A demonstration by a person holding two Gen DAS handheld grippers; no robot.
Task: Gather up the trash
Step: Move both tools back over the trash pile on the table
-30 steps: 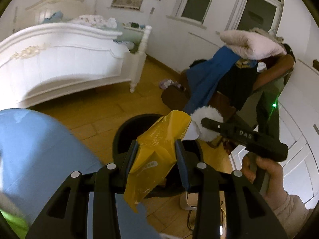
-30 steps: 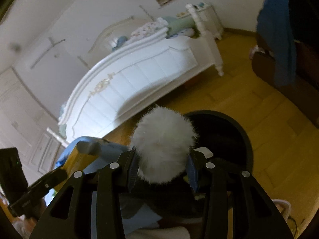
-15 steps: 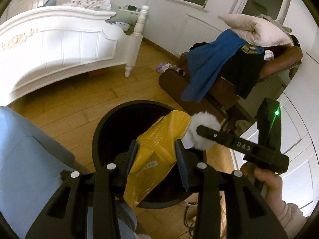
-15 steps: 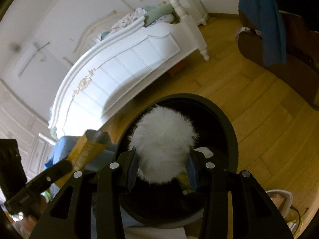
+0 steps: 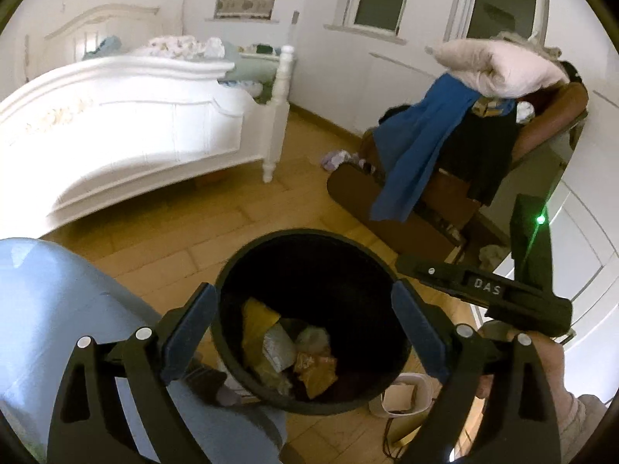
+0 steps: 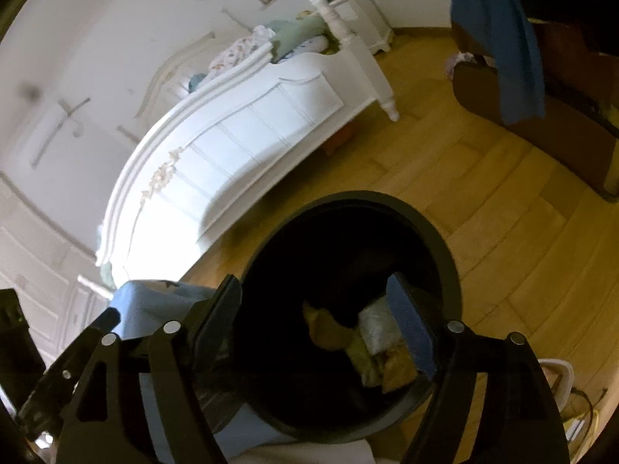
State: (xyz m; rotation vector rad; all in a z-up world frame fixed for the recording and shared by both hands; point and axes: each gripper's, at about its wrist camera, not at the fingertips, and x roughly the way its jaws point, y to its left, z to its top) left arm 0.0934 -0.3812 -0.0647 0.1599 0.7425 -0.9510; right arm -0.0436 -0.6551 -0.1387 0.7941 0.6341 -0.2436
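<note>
A round black trash bin point(image 5: 232, 270) stands on the wooden floor right below both grippers; it also shows in the right wrist view point(image 6: 445, 247). Inside lie a yellow bag point(image 5: 257, 319), a pale fluffy ball point(image 5: 313, 338) and other wrappers point(image 5: 313, 373); the right wrist view shows the yellow bag point(image 6: 329, 332) and a pale packet point(image 6: 377, 328). My left gripper point(image 5: 305, 326) is open and empty over the bin. My right gripper point(image 6: 321, 319) is open and empty over the bin; its body shows in the left wrist view point(image 5: 483, 290).
A white bed point(image 5: 127, 127) stands to the left. A brown chair point(image 5: 445, 201) piled with blue and black clothes and a pink pillow point(image 5: 499, 67) stands to the right. My blue-trousered leg point(image 5: 50, 317) is at the left. A white item point(image 5: 402, 398) with a cord lies beside the bin.
Both grippers have opened. The yellow bag has dropped from the left gripper and the white fluffy ball from the right gripper into the bin.
</note>
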